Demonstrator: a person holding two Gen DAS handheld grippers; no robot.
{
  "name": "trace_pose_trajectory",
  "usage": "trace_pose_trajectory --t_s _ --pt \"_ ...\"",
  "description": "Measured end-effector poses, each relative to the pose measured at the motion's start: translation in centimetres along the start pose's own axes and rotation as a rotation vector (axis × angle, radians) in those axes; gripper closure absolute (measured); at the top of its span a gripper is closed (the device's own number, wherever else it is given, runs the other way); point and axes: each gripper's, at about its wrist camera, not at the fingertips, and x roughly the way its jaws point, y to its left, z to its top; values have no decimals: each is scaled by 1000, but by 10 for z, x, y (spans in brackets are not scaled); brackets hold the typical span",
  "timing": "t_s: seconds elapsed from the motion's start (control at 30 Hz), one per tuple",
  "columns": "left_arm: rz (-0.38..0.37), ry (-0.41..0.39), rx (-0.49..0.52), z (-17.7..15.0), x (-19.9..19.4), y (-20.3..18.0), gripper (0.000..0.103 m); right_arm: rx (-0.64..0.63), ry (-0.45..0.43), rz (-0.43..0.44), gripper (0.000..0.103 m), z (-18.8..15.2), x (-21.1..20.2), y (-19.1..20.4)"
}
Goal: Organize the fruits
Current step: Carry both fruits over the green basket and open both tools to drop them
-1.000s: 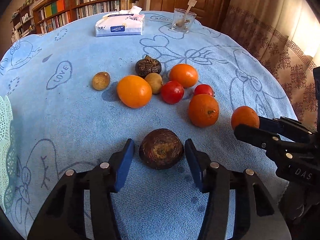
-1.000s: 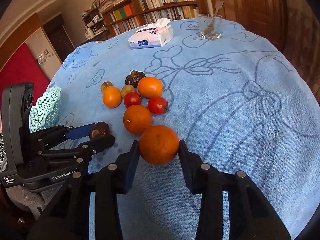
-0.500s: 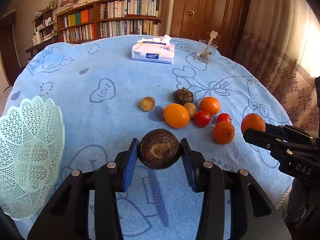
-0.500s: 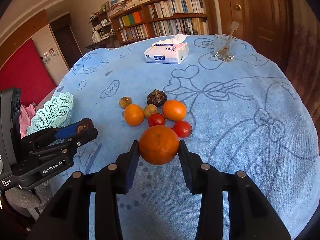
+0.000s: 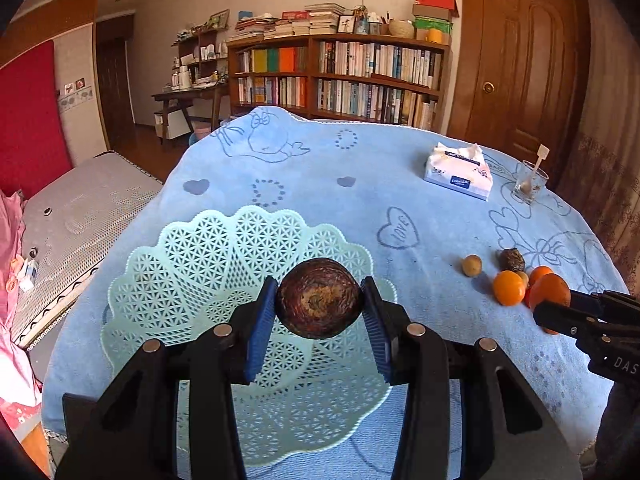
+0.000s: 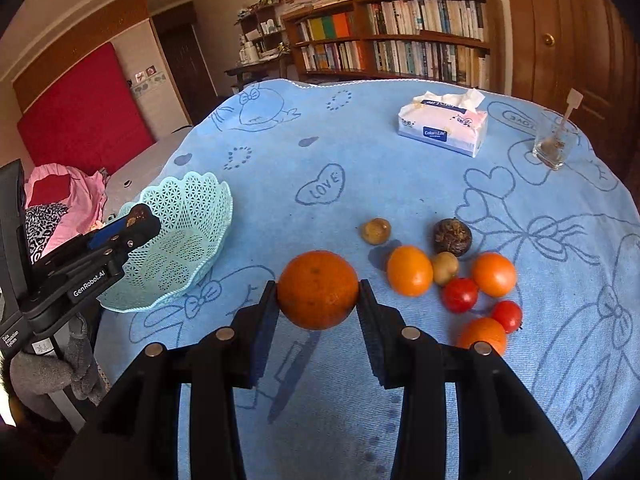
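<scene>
Since the earlier frames both grippers have risen off the blue patterned tablecloth (image 6: pixel 400 184) and swung left: the left gripper (image 5: pixel 320 310), which a second ago straddled the dark brown wrinkled round fruit (image 5: pixel 320 298) on the cloth, now carries it above the pale mint perforated plastic basket (image 5: pixel 192 264). Its blue pads (image 5: pixel 262 330) press both sides of the fruit, jaws narrowed to the fruit's width. The right gripper (image 6: pixel 318 296) clamps a large orange (image 6: pixel 318 290) the same way, held over the cloth between basket and fruit cluster. Only the right wrist view shows the whole cluster lying on the cloth: a small tan-brown fruit (image 6: pixel 375 231), a second dark wrinkled fruit (image 6: pixel 452 237), another tan one (image 6: pixel 445 268), three oranges (image 6: pixel 410 271) and two red tomatoes (image 6: pixel 460 295); the left wrist view crops most of these behind the right gripper's tip. The left wrist view alone looks down into the basket's lattice floor. A white-and-blue soft tissue pack (image 6: pixel 444 124) and a clear glass with a stirrer (image 6: pixel 554 146) stand at the far side of the table.
</scene>
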Motion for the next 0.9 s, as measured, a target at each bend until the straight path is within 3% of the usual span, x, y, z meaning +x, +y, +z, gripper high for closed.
trace_pose_trajectory --t_s 0.13,0.2,0.23,0.27,0.3,0.57,0.9 --pt "38 7 -30 -3 0 22 59 -37 15 38 63 7 13 26" --pt "58 8 -48 -3 0 30 54 -54 23 59 63 10 21 39" --pt "63 6 -58 -3 -1 35 48 -63 28 68 63 11 24 44" --pt "73 -3 -69 -2 -2 39 31 -69 33 76 63 13 28 49" --pt "87 -19 -80 -1 -4 43 23 -73 39 86 63 15 32 54" --pt "159 -64 -132 7 -12 70 18 -120 65 156 63 23 51 85" --pt "155 -46 -129 5 -6 69 9 -160 71 205 62 23 60 107"
